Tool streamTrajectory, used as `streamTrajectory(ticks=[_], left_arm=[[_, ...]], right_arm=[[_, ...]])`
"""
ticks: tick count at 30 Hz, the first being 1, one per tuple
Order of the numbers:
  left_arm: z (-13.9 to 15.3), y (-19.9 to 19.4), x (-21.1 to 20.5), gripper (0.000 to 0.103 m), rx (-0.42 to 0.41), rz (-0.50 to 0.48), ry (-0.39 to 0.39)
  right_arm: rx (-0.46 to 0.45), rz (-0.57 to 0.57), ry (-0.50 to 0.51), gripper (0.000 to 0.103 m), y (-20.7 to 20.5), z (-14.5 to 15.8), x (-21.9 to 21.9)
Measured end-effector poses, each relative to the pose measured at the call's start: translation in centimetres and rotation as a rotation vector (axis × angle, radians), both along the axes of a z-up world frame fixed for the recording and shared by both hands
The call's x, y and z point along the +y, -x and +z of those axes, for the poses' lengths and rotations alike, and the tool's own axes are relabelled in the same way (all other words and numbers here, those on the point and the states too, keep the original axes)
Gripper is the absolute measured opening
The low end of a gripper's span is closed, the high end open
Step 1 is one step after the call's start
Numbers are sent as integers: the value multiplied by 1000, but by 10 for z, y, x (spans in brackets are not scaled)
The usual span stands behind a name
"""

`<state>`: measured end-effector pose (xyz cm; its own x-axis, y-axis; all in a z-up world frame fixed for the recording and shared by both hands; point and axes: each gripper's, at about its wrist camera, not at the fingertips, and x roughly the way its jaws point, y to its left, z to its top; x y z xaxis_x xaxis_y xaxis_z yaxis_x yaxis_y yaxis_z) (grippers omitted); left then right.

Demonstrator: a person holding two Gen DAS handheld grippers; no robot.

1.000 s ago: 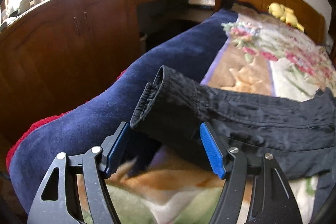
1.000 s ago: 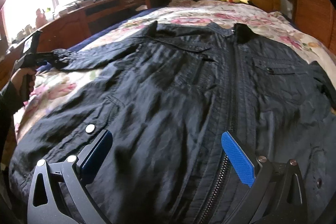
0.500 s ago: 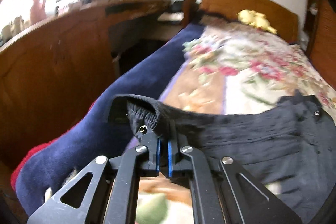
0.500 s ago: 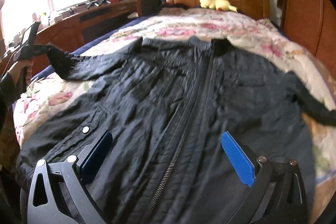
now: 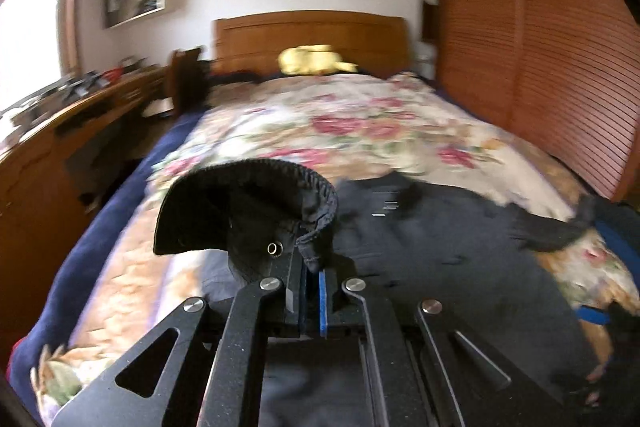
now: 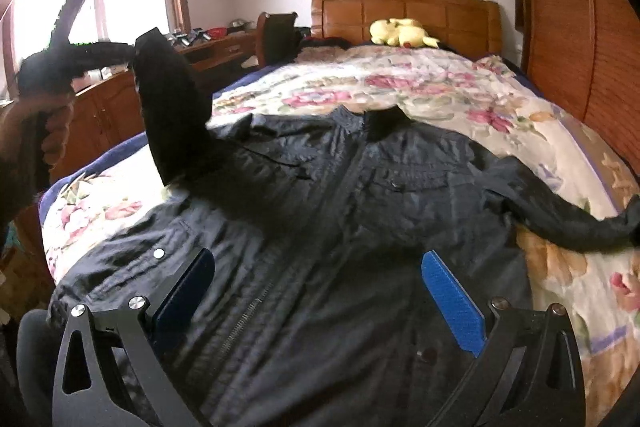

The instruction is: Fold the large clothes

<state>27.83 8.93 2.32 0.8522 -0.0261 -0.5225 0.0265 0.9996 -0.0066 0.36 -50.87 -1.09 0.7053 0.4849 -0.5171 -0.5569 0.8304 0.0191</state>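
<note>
A large black jacket (image 6: 340, 227) lies front up on the floral bedspread, its zipper running down the middle. My left gripper (image 5: 313, 279) is shut on the elastic cuff (image 5: 280, 203) of the jacket's left sleeve. In the right wrist view that sleeve (image 6: 172, 115) hangs lifted above the bed, and the left gripper shows in the person's hand (image 6: 80, 55). My right gripper (image 6: 320, 291) is open and empty, hovering over the jacket's lower front. The right sleeve (image 6: 568, 219) lies stretched out to the right.
A wooden headboard (image 6: 404, 11) with a yellow plush toy (image 6: 400, 31) stands at the far end. A wooden desk and cabinets (image 6: 104, 115) run along the left of the bed. A slatted wooden wardrobe (image 6: 572, 27) stands on the right.
My left gripper closed on the sleeve cuff, then lifted it and swung it toward the jacket body. The right gripper stayed open and drifted right over the jacket.
</note>
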Motion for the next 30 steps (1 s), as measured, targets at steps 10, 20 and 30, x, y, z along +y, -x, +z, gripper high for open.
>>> streamTrajectory(ticks=[10,20,30], left_arm=[[-21,39,-79,4,54,-145,-15],[-44,85,-82,11,147,-142,-3],[-54,138,-49,38,128,-119,51]], right_arm=[[52,-89,-2,103,-21,-2,-27],[39,-106,-10,103,-16,3,-20],[47,-42,-6,103,-22,-3,7]])
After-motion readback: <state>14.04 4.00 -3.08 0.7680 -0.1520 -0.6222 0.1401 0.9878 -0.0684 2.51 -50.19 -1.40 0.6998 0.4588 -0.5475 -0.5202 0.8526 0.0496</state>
